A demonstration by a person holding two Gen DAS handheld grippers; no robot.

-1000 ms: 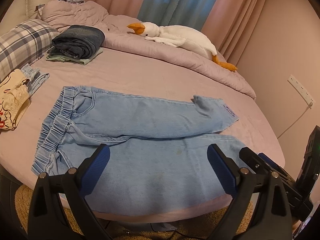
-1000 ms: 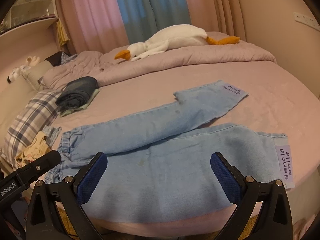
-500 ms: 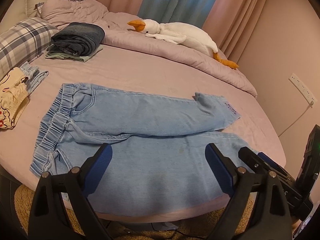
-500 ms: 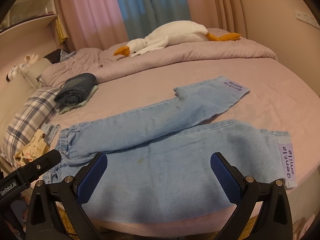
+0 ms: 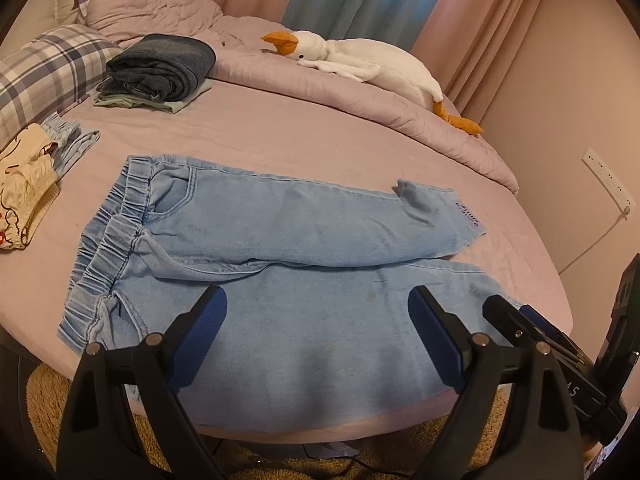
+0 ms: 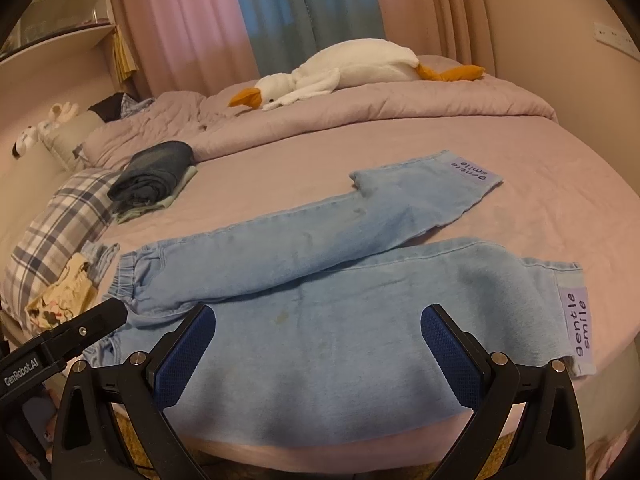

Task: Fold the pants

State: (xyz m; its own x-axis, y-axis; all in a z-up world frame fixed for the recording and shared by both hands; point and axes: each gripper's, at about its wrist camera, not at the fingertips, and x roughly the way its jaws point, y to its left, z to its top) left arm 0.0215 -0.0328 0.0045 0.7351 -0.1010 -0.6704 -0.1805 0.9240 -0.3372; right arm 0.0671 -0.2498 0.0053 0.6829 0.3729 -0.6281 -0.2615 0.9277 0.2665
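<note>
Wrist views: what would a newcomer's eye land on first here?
First, the light blue jeans spread flat along the near edge of the pink bed, legs apart, with purple "gentle smile" cuff patches. Next, the white goose plush lying on the rumpled duvet behind.

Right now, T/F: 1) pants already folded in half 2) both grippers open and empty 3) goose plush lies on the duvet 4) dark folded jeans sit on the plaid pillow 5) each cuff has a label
1) False. The light blue pants lie spread flat, legs apart.
2) True. The left gripper and right gripper hold nothing.
3) True. The goose plush lies on the duvet.
4) False. The dark folded jeans sit on a green garment beside the plaid pillow.
5) True. Near cuff label, far cuff label.
</note>
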